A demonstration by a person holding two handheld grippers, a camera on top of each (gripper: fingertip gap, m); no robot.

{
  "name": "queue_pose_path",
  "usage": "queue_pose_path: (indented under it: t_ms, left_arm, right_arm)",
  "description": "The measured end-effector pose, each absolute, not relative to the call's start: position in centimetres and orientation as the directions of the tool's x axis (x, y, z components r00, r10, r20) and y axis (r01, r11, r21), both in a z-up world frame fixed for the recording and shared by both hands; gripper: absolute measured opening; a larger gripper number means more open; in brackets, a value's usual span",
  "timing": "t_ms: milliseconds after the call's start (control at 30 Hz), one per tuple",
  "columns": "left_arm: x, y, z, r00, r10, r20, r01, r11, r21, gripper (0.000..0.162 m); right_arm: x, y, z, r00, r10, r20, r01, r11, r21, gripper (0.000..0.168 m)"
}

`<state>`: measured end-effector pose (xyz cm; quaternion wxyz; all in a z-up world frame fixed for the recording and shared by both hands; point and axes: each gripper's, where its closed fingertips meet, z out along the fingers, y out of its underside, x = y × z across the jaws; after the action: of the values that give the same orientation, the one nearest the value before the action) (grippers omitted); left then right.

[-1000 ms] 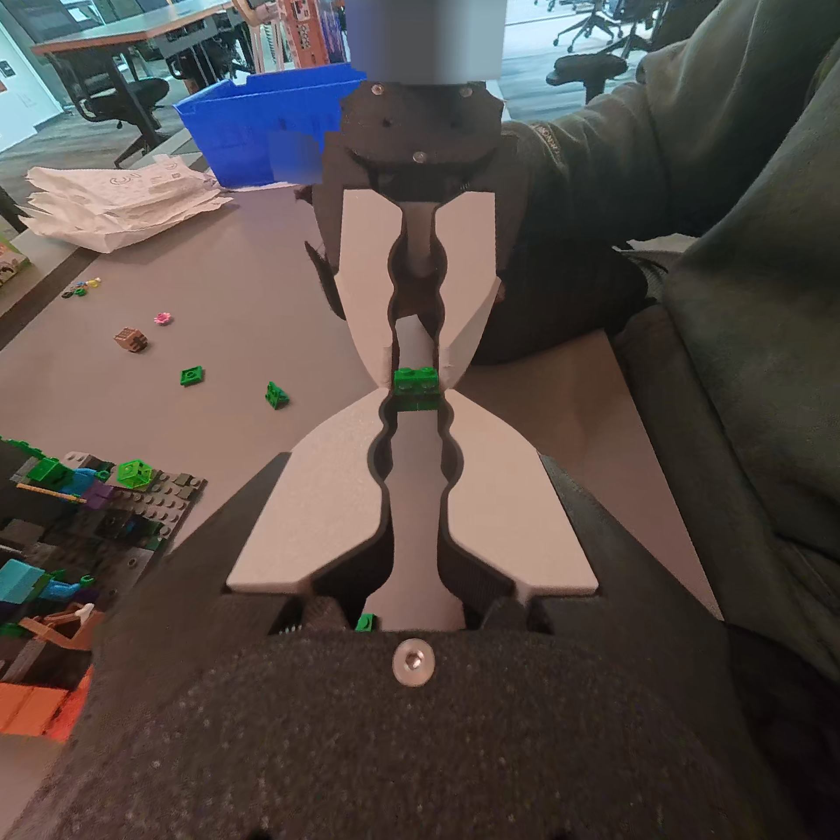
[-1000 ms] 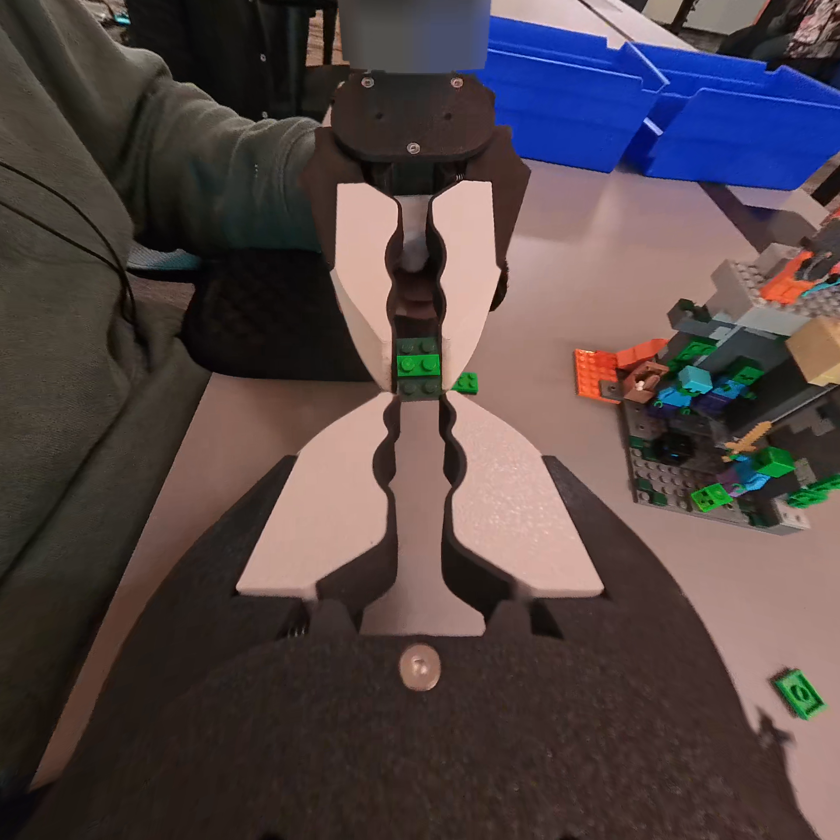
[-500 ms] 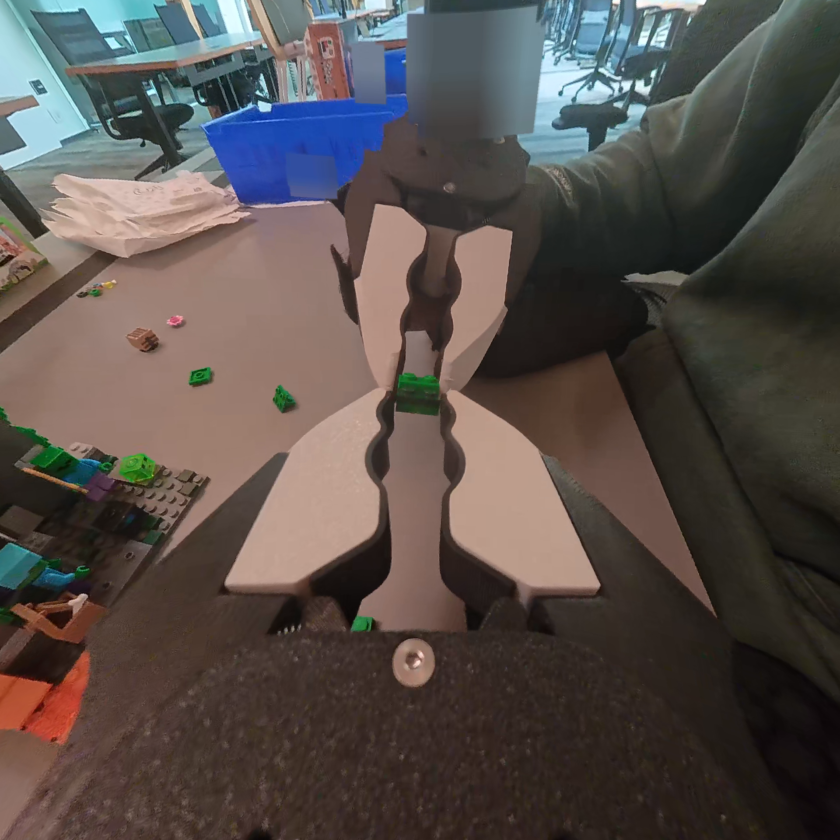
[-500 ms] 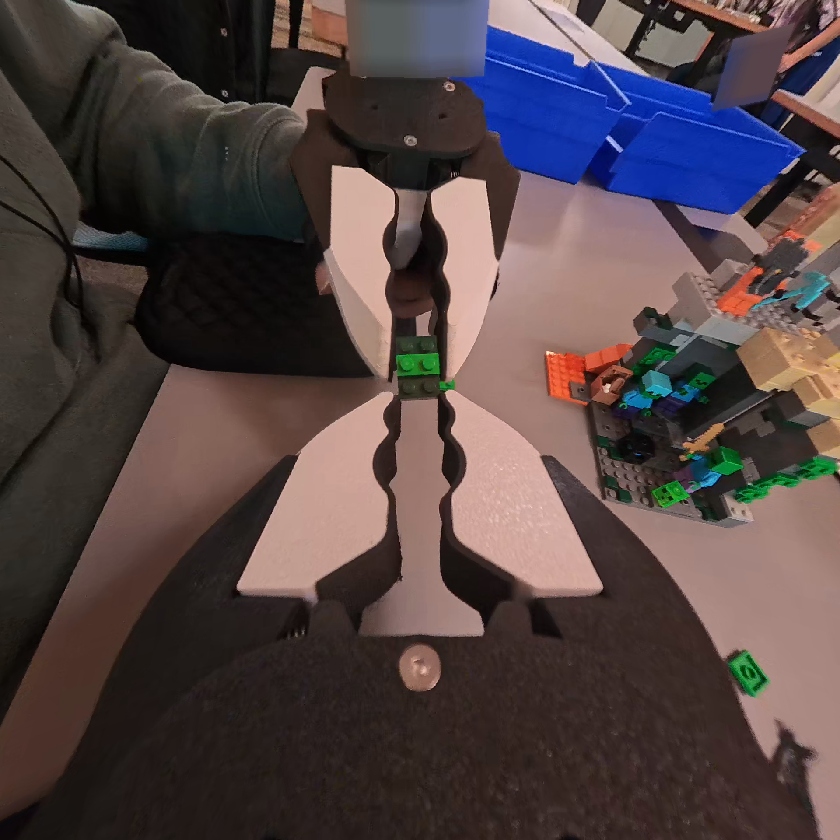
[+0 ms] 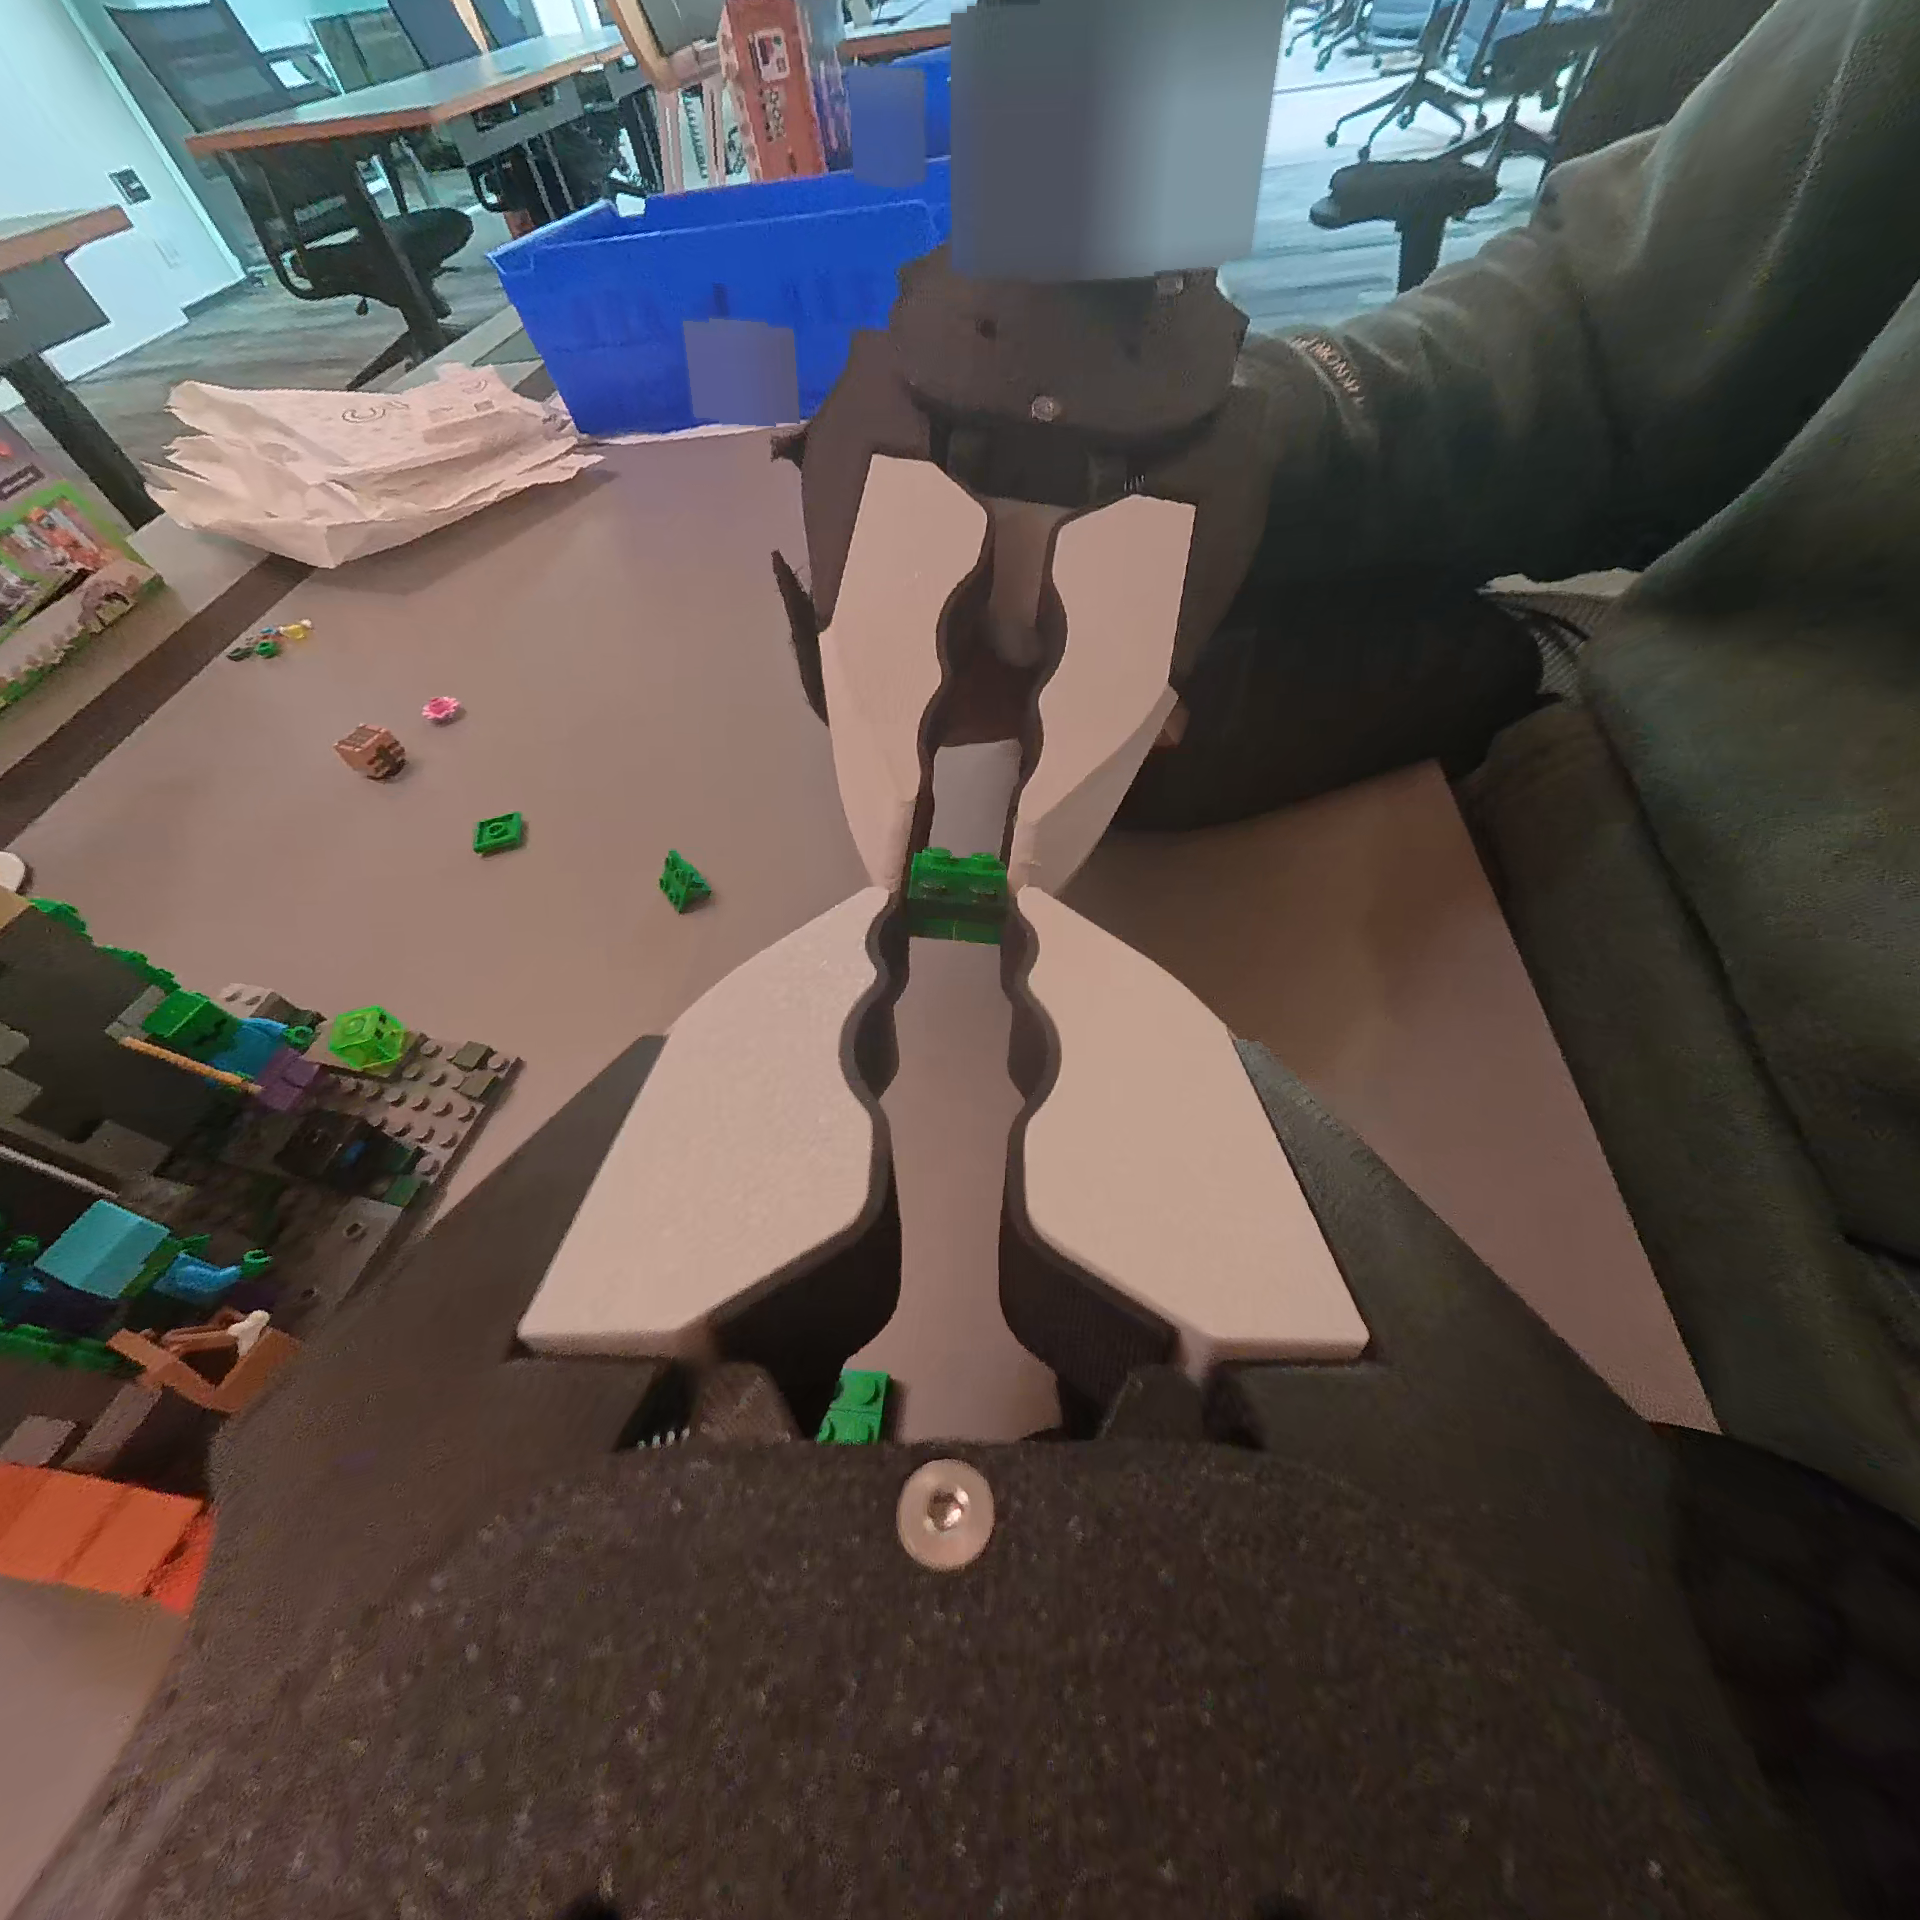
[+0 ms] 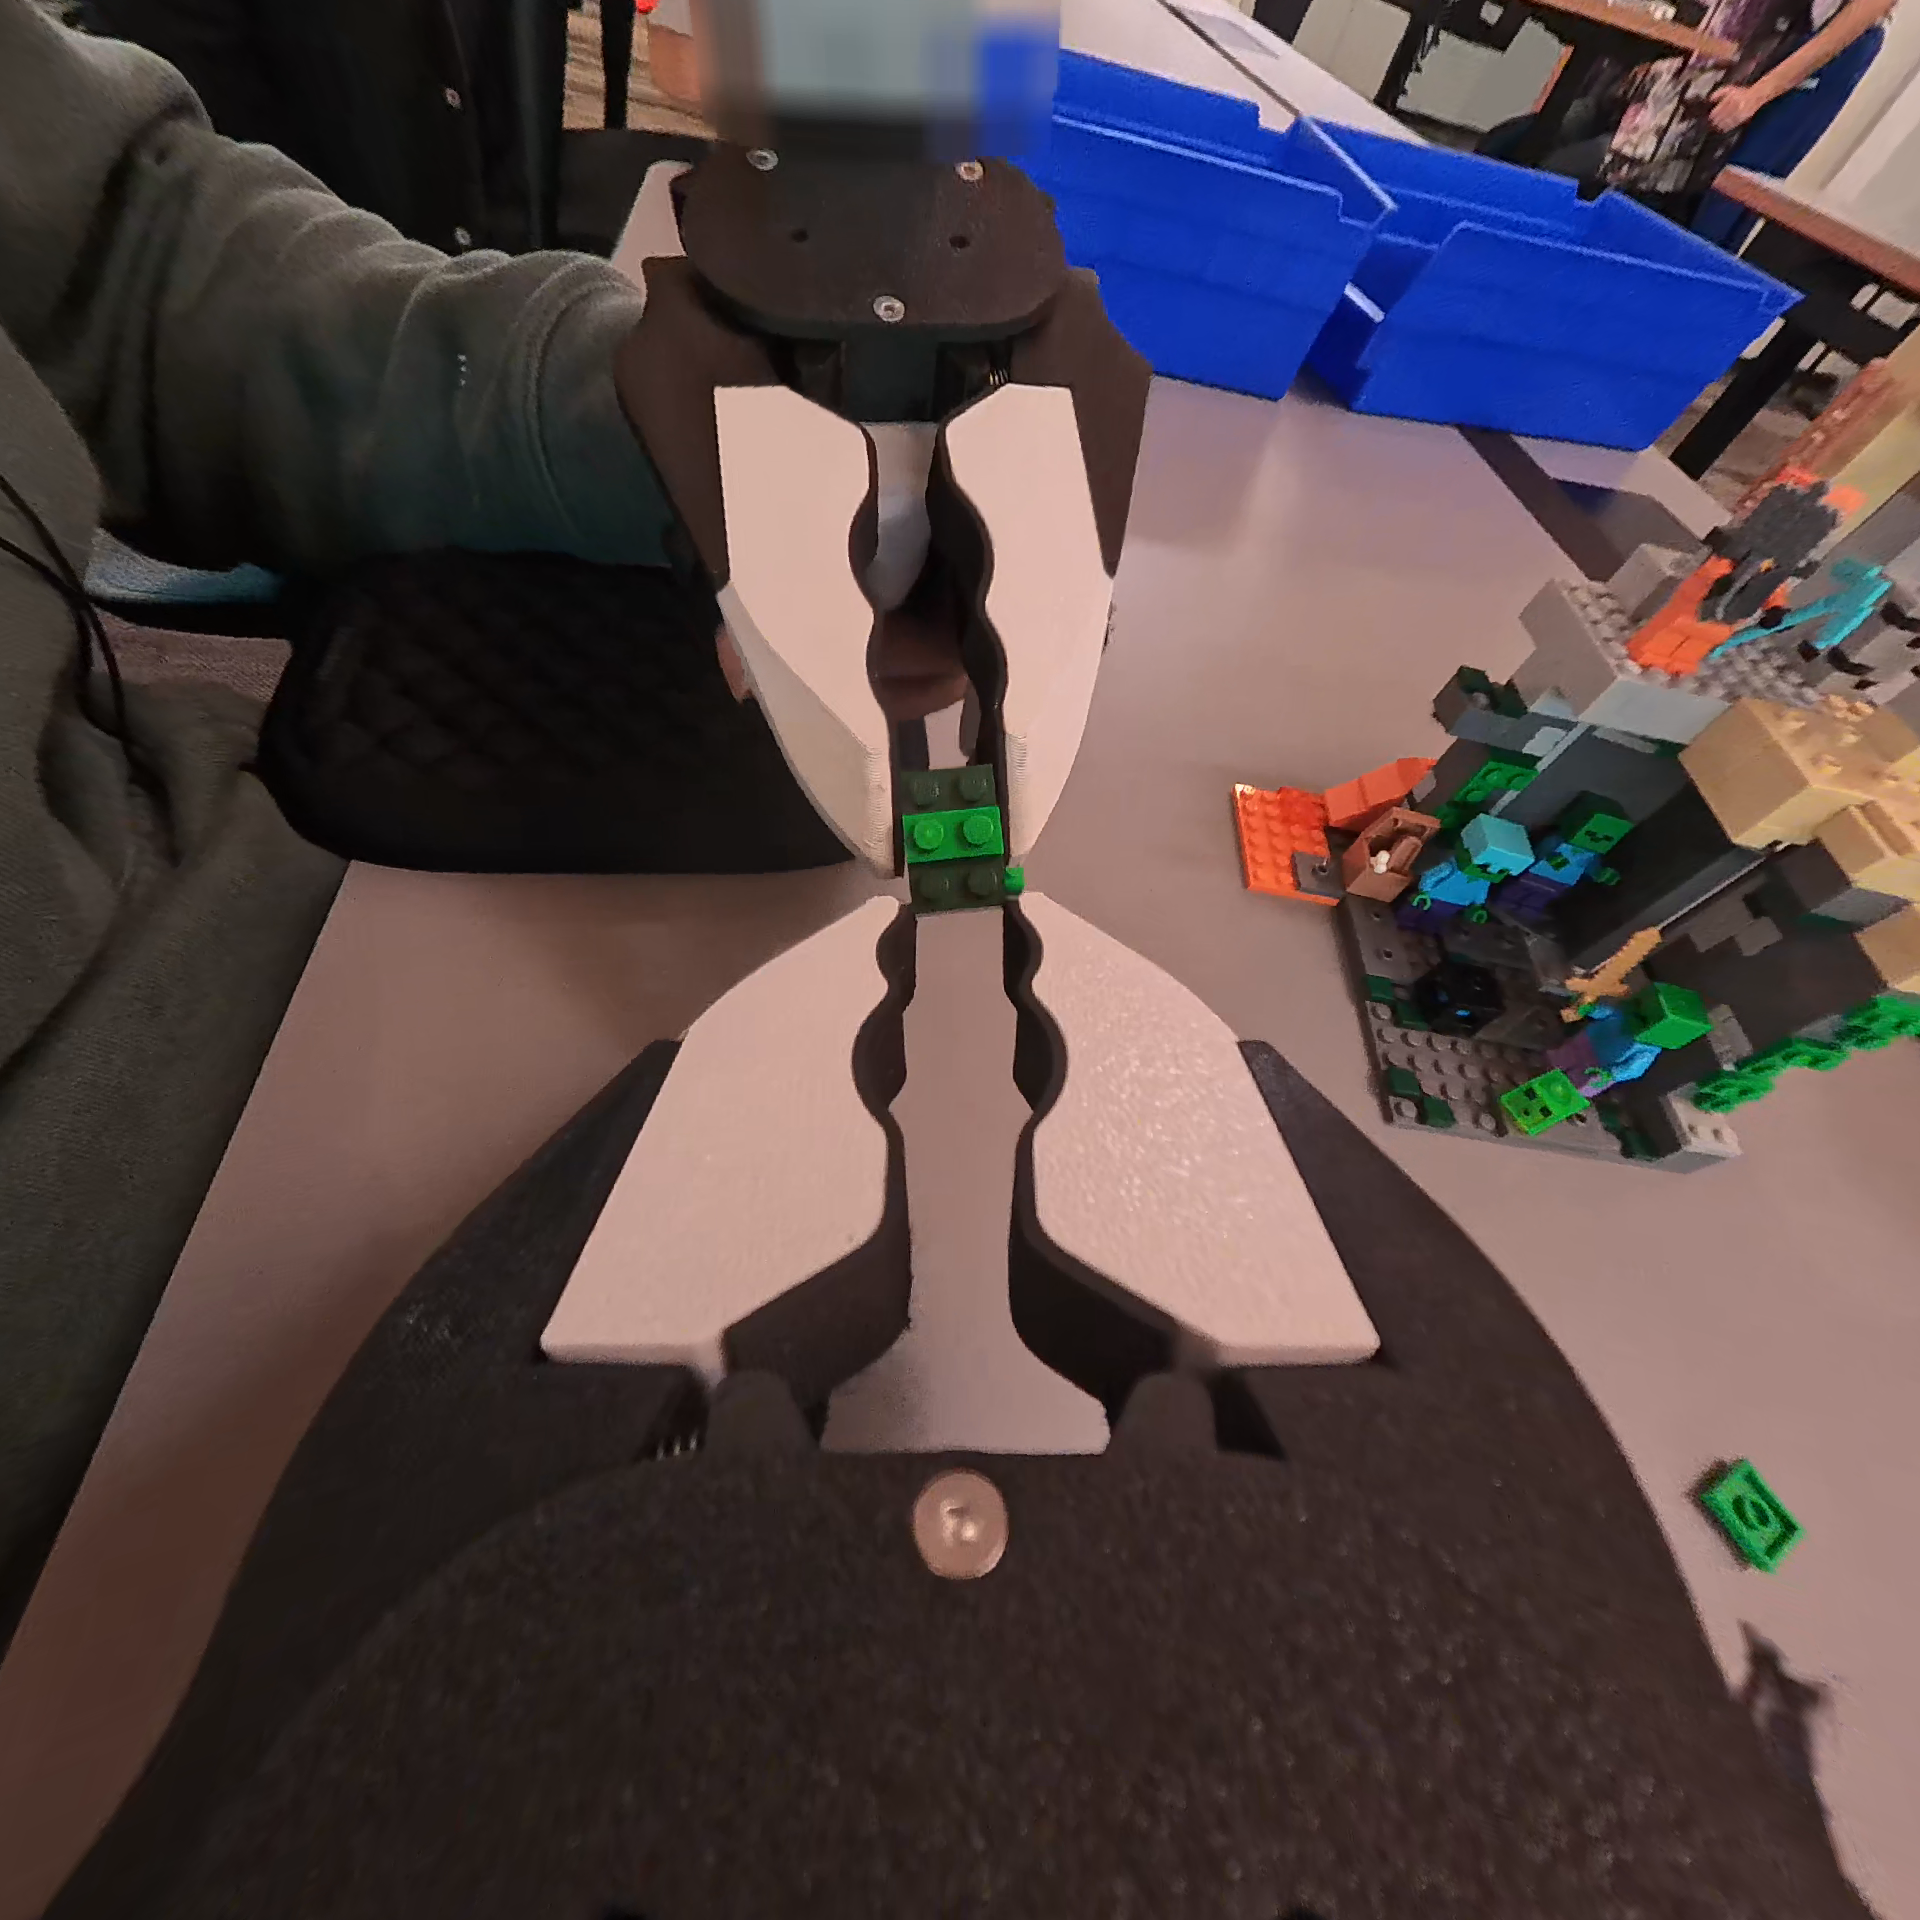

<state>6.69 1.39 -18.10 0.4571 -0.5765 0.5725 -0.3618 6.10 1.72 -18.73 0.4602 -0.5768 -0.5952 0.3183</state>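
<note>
A small stack of green bricks (image 5: 956, 896), dark green with a bright green one in the middle (image 6: 954, 836), is held in the air over the grey table (image 5: 623, 675). My left gripper (image 5: 951, 925) and right gripper (image 6: 956, 914) face each other tip to tip. Both are shut on the stack from opposite ends. The right gripper also shows in the left wrist view (image 5: 961, 862), and the left gripper in the right wrist view (image 6: 951, 847). A person's green sleeve (image 6: 364, 364) is behind it.
A brick model on a grey baseplate (image 5: 436, 1101) stands left of the left gripper; it also shows in the right wrist view (image 6: 1455, 1091). Loose green pieces (image 5: 499, 833) (image 5: 683, 881) (image 6: 1751, 1527), a brown piece (image 5: 369, 750), paper bags (image 5: 364, 468) and blue bins (image 6: 1351, 260) are about. The grippers are tip to tip, or close to it. Left tips and right tips are each some 30 cm from the brown piece (image 5: 369, 750).
Both grippers stay shut on the green stack, tip to tip. The joined pair has tilted and shifted a little, so more of the room behind shows.
</note>
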Motion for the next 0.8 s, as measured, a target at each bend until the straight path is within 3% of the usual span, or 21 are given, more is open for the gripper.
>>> queue_pose_path:
  t_ms: [333, 800]
  left_arm:
    - [6.6, 1.7, -19.0, 0.085, -0.987, -0.137, -0.366, 0.097, -0.925, 0.017]
    - [7.0, 0.8, -19.4, 0.034, -0.976, -0.215, -0.393, 0.184, -0.901, 0.017]
  right_arm:
    - [6.0, 1.2, -17.9, 0.07, 0.982, 0.177, 0.363, 0.14, -0.921, 0.022]
    - [5.7, 0.5, -18.4, 0.017, 0.986, 0.168, 0.373, 0.15, -0.915, 0.016]
